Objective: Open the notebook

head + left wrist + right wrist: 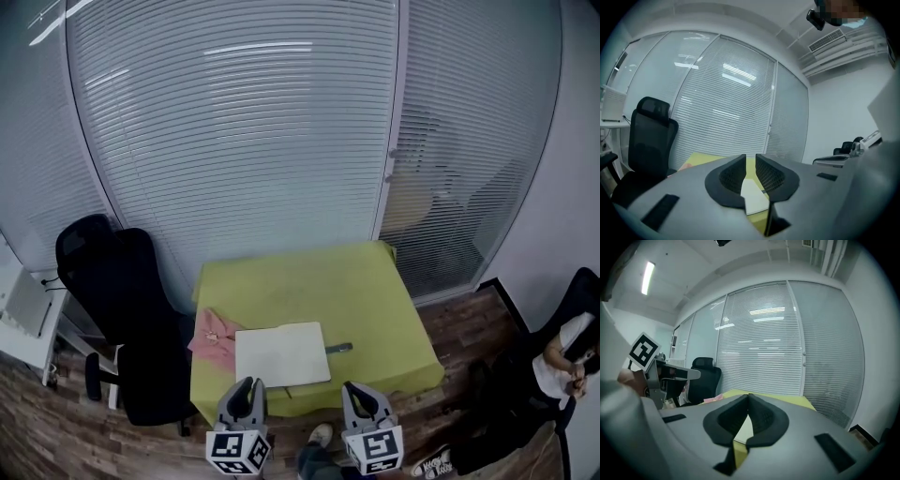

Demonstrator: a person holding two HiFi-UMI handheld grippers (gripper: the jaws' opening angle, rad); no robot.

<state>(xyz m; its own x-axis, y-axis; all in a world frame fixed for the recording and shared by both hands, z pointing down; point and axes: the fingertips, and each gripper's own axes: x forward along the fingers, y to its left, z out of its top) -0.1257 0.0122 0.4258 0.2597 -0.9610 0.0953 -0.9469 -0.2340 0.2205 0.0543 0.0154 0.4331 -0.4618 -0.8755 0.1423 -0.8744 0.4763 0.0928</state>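
Observation:
The white notebook (281, 354) lies flat near the front edge of the table with the yellow-green cloth (309, 281), its white face up. Both grippers hang in front of the table, apart from the notebook. My left gripper (246, 388) is below the notebook's left corner; in the left gripper view (750, 157) its jaws stand a narrow gap apart with nothing between them, and the notebook (753, 197) shows beyond. My right gripper (356, 390) is lower right of the notebook; in the right gripper view (748, 395) its jaw tips meet, empty.
A pink cloth (214, 336) lies left of the notebook and a dark pen (339, 348) right of it. A black office chair (122, 300) stands left of the table, a white desk (28, 309) beyond it. A person sits at the right (562, 361). Blinds cover the glass wall behind.

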